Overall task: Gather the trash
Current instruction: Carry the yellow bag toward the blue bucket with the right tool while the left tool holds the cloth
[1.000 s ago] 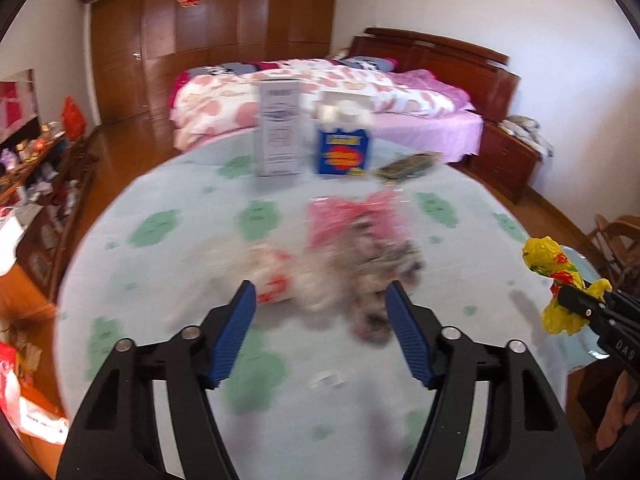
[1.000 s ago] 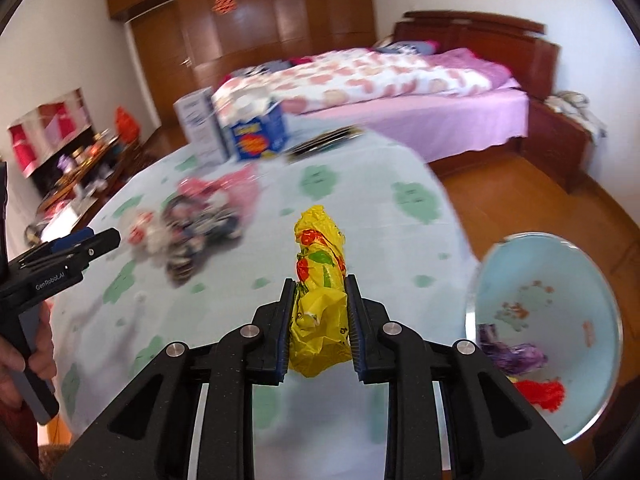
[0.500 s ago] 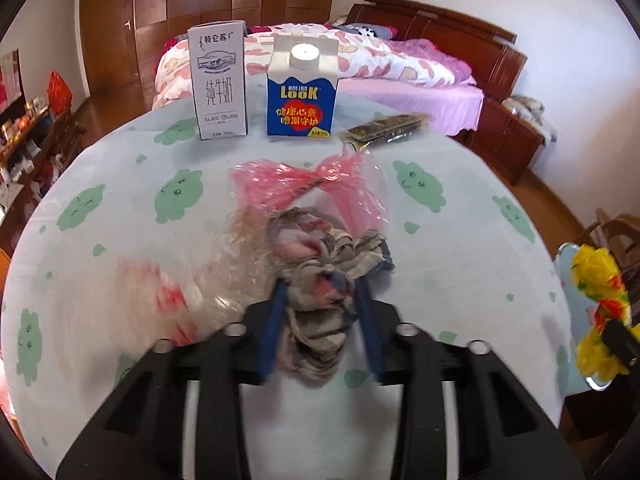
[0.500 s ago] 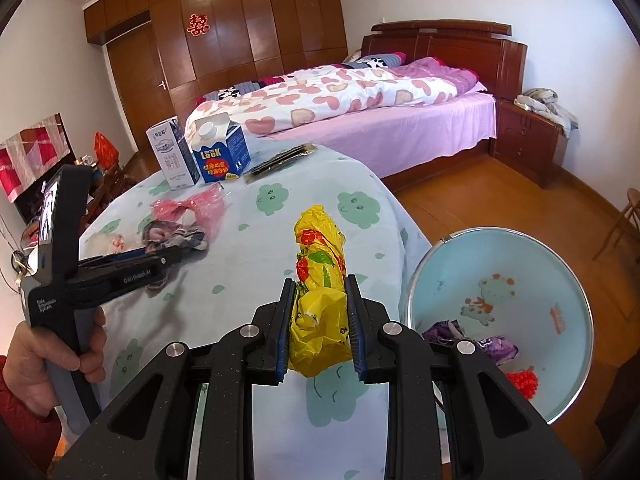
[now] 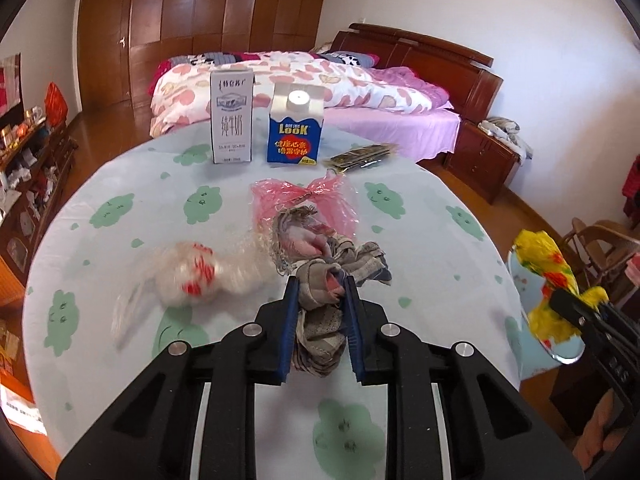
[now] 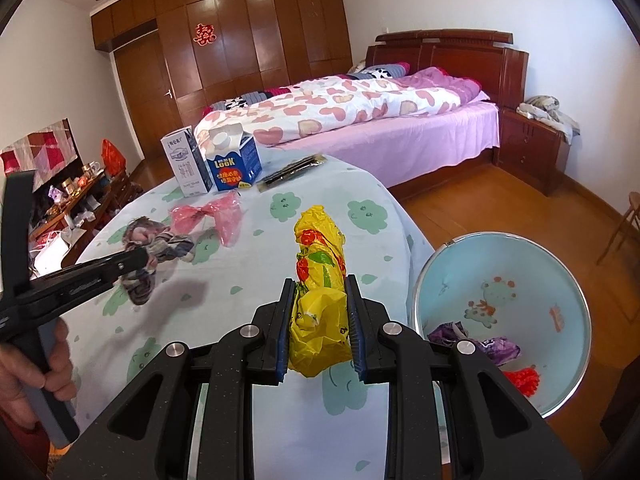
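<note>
At frame centre, the left gripper (image 5: 320,300) is closing on a crumpled grey cloth rag (image 5: 320,280) below the blue "LOOK" carton (image 5: 295,128), while the right gripper (image 6: 320,312) clamps a crumpled yellow plastic bag (image 6: 320,272).

A clear plastic bag with red print (image 5: 192,276) at centre left of the left wrist view is smeared by blur, its lettering unreadable. The basin (image 6: 560,280) at lower right of the right wrist view is partly covered by the right tongs (image 6: 320,320). Clutter on the shelf (image 6: 76,192) at far left is too small to identify
</note>
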